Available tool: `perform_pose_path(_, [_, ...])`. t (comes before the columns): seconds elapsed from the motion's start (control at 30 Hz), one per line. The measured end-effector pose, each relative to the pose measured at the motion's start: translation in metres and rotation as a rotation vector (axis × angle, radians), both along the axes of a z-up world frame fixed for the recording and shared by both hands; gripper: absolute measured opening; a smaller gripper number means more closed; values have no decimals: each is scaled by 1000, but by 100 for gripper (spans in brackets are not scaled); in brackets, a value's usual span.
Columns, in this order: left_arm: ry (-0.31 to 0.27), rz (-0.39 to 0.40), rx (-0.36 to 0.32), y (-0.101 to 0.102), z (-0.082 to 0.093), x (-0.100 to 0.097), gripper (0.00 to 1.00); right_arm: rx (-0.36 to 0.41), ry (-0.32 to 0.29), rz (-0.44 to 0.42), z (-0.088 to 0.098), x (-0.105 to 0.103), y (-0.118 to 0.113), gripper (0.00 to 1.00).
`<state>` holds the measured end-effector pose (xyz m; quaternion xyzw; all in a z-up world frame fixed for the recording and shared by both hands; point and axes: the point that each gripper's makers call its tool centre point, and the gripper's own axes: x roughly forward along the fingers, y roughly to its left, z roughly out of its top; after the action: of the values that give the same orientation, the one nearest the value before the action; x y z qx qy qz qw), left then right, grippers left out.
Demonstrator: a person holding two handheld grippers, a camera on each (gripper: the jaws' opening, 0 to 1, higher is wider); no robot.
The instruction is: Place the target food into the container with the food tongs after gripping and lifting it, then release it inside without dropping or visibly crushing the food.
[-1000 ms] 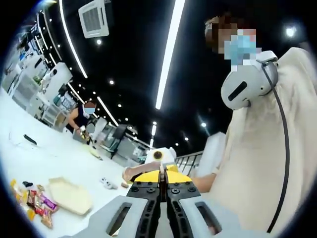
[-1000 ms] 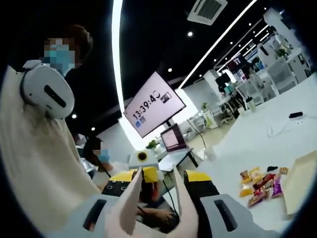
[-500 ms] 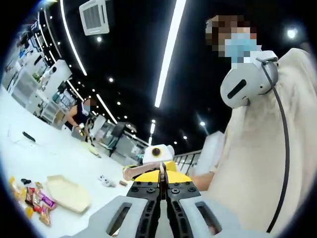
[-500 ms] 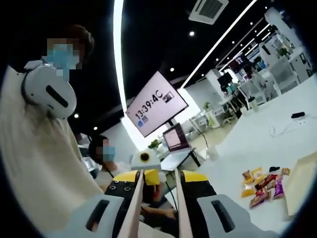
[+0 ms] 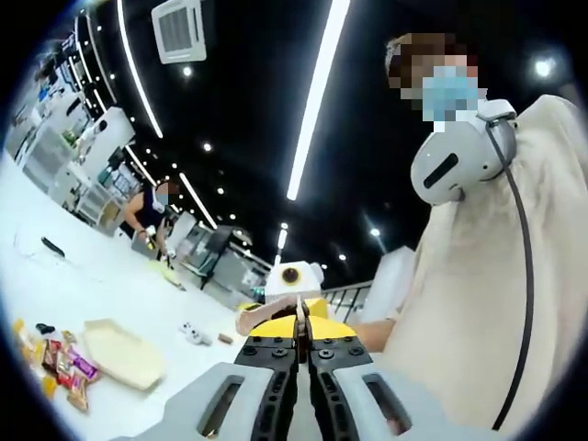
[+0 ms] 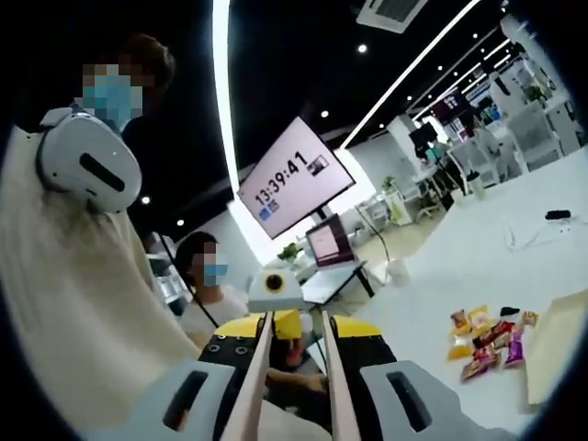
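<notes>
On table, at 8 o'clock of left gripper view: snack packets (image 5: 57,366), with cream container (image 5: 124,351) just right of them.
Left gripper (image 5: 301,323): my jaws pressed together, nothing between.
Right gripper (image 6: 292,342): my jaws clamped on tongs (image 6: 260,372).
Packets from right gripper view: 4 o'clock, near container.

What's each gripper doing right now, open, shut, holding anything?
Left gripper: shut, jaws pressed together, nothing between them.
Right gripper: shut on the food tongs, whose two arms stand apart with no food between them.
</notes>
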<state>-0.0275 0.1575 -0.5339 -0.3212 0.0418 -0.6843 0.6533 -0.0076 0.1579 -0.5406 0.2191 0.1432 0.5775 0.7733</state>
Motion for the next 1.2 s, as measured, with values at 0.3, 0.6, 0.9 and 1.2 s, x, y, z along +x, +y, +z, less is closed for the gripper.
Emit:
perform_pose_path(0.3, [32,40,45,1,-12,9,1,-36,7,-58,-8,2,2,21])
perform_pose_path(0.6, [48,96,96,11,-25,16,4,-96,18,-90,-17,8,2,21])
perform_pose_path(0.9, [52,289,253,48,-57,41,4,-275,36,-190,-46,29,-20,23])
perform_pose_path(1.2, [46,347,353,54,-72,40,14,-421,56,-204,-80,45,-24,24])
